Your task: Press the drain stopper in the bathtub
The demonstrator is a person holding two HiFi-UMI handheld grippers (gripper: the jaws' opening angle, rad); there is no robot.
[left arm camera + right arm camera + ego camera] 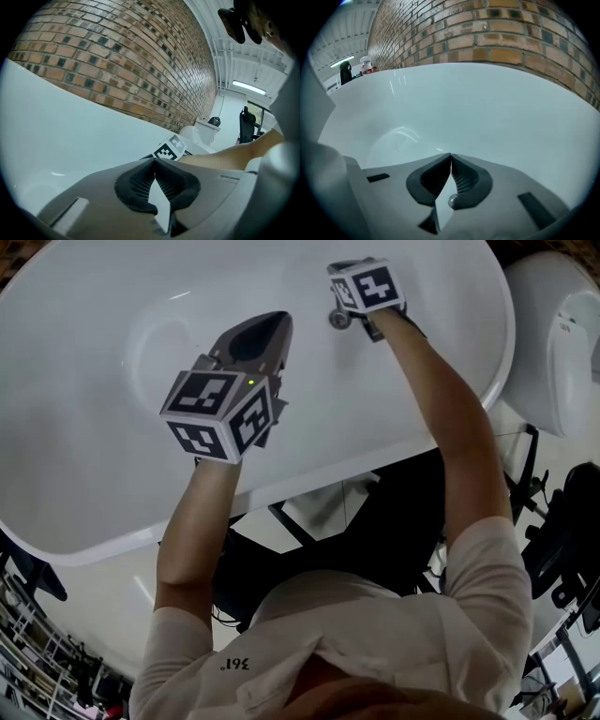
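A person leans over the rim of a white bathtub (89,545), both bare forearms reaching down into the basin from short pale sleeves. The right arm (464,427) stretches almost straight, further across the tub, and carries the right gripper (451,157) low near the tub floor, its marker cube (372,285) facing up. The chrome drain stopper (338,319) sits on the tub bottom just beside that cube. In the right gripper view it shows as a small shiny round spot through the gap behind the jaw tips, apparently under the jaws rather than pinched by them. The tips themselves meet, with nothing between them. The left arm (192,531) reaches less far, and the left gripper (270,324) hangs above the middle of the basin, well apart from the stopper. Its jaws are also pressed together at the tips and empty. A brick wall (487,28) rises behind the tub's far rim.
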